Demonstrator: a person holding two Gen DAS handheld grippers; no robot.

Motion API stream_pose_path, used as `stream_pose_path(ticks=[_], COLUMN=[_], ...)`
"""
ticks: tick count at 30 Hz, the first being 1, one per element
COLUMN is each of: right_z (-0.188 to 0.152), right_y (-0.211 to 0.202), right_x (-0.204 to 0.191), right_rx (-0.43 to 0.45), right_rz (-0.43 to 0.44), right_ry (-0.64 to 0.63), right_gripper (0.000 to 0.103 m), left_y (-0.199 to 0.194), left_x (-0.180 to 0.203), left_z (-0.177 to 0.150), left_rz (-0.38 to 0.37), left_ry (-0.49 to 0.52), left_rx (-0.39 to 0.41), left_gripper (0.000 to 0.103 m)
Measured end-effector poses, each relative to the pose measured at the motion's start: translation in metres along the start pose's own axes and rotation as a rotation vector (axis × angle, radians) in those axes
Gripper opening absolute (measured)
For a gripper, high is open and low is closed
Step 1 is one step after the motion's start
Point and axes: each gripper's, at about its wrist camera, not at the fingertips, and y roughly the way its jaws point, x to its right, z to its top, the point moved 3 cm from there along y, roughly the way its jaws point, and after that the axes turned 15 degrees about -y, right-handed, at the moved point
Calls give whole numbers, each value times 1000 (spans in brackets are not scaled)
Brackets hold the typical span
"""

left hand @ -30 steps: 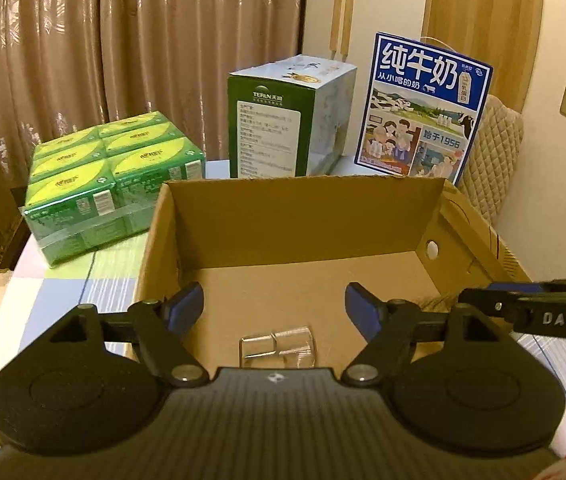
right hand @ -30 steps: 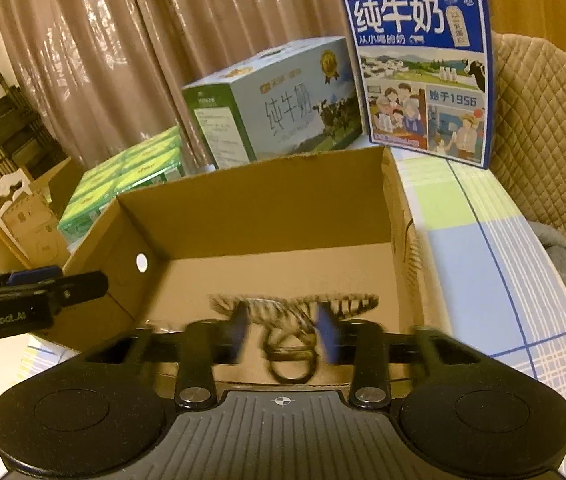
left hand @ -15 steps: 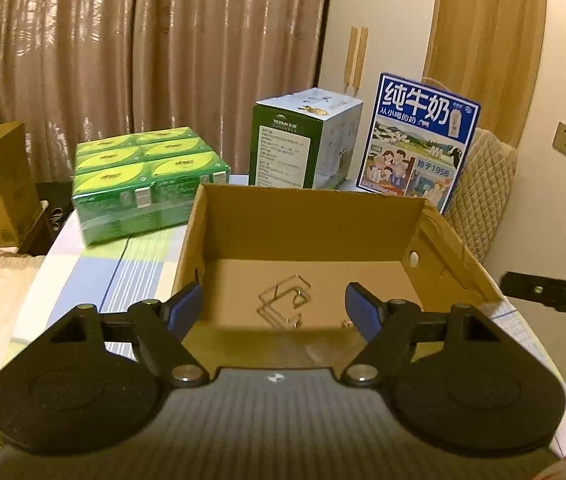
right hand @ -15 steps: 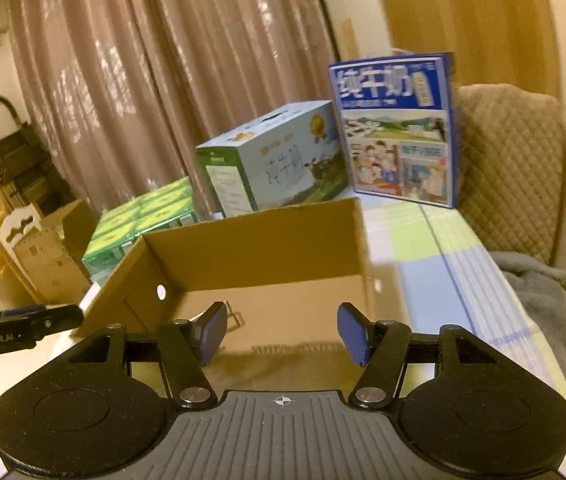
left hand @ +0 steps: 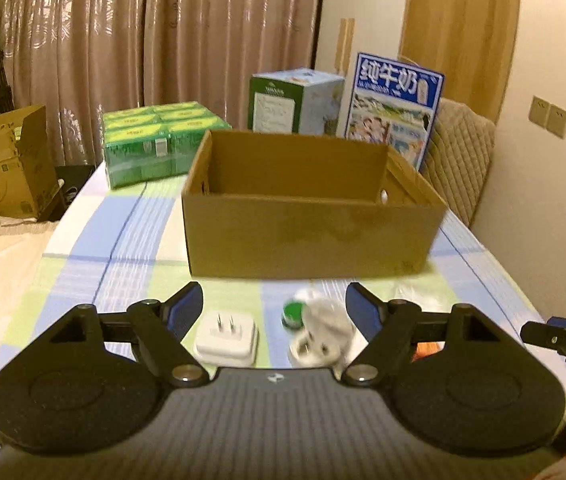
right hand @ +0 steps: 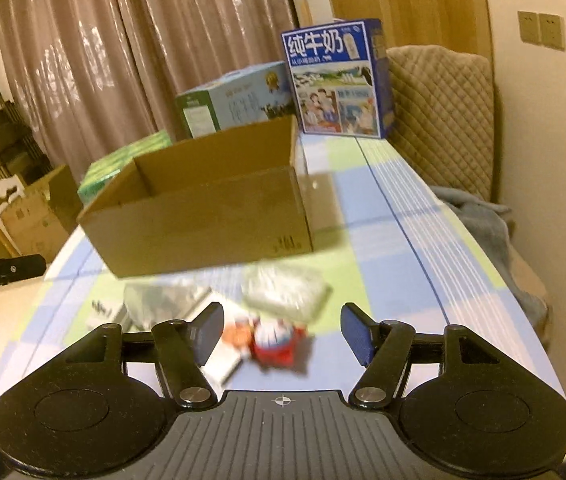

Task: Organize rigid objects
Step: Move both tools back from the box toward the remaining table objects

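We have both tools pulled back to the near side of the cardboard box (left hand: 307, 216), which sits open-topped in the middle of the desk (right hand: 399, 240); from here its inside is hidden behind the near wall. The loose rigid things yet to be sorted lie on the checked cloth between us and that wall.

Our left tool (left hand: 274, 307) is spread wide with nothing in it. Beyond its tips lie a white plug adapter (left hand: 226, 338), prongs up, and just right of it a small green-capped item (left hand: 293, 314) beside something clear and white (left hand: 323, 334) that is too blurred to name. We hold the tool angled down over them, which suits choosing one to pick up.

Our right tool (right hand: 282, 334) is also released; its jaws have just been opening, and nothing is clamped between them. Past its tips sits a small red toy (right hand: 277, 344) with a white face, touching an orange-and-white piece (right hand: 239, 332) on its left. Farther off lie two clear plastic packets (right hand: 285, 290), near the box's front wall. The left tool's black arm shows at the left edge of the right wrist view.

We judge this to be the gap between one drop and the next pick: both tools free, lined up on separate clusters so each can lift its own piece without crossing. The milk cartons (right hand: 339, 80) and green packs (left hand: 159, 140) at the far end look like bystanders.
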Motion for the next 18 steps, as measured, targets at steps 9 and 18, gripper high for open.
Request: stream_pose_path(ticks=[9,18], right_z=[-24,-29], right_y=[-26,-21], right_x=[-15,-13], right_rx=[-10,-28], right_rz=[20,32], right_ry=[-35,-33], right_gripper=[64,64], left_y=[-15,-11], left_x=[8,13], left_z=[-37,-35], left_rz=[-3,-29], left_ry=[64,116], left_rx=[-46,-64], left_gripper=[75,75])
